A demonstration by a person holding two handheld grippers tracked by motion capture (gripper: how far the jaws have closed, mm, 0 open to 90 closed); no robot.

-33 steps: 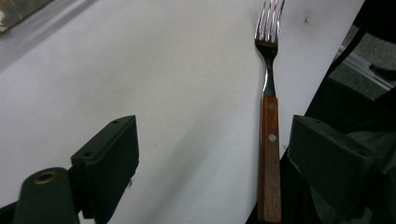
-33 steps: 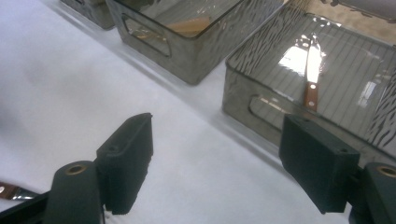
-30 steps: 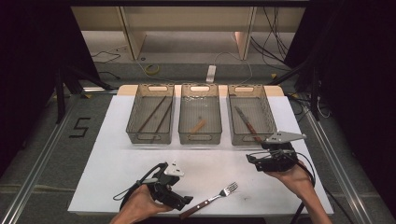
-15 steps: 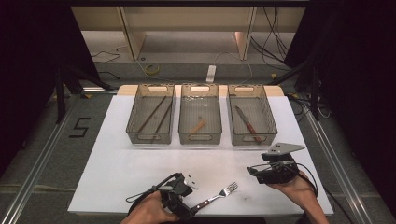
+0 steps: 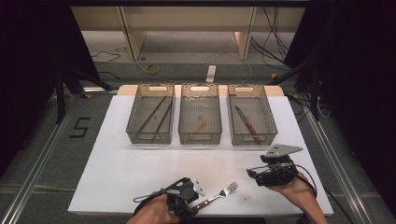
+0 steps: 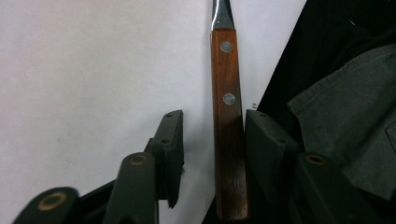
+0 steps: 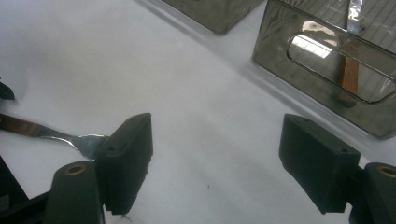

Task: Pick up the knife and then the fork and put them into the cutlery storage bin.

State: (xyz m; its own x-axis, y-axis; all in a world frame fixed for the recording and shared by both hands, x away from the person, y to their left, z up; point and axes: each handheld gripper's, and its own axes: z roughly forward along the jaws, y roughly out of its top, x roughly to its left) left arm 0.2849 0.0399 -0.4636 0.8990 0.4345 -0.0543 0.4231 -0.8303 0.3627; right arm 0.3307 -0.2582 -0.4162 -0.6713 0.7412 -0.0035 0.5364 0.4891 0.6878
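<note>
A fork (image 5: pixel 219 196) with a riveted wooden handle (image 6: pixel 228 130) lies near the white table's front edge, tines pointing to the far right. My left gripper (image 5: pixel 192 208) straddles that handle. Its jaws have just been closing, with the handle between them and a gap still showing on one side (image 6: pixel 214 116). My right gripper (image 5: pixel 255 175) hovers at the front right, open, with bare table between its jaws (image 7: pixel 215 126). The right gripper view catches the fork's tines (image 7: pixel 86 140) at the left.
Three wire-mesh trays stand in a row at the back: the left tray (image 5: pixel 132 119) holds chopsticks, the middle tray (image 5: pixel 200 138) a short wooden piece, the right tray (image 5: pixel 269 116) a wooden-handled knife (image 5: pixel 247 122). A dark sleeve (image 6: pixel 345 121) lies beyond the table edge.
My left gripper moved right along the front edge onto the fork's handle, and its jaws narrowed around it. The right gripper dropped slightly toward the near edge, then held still.
</note>
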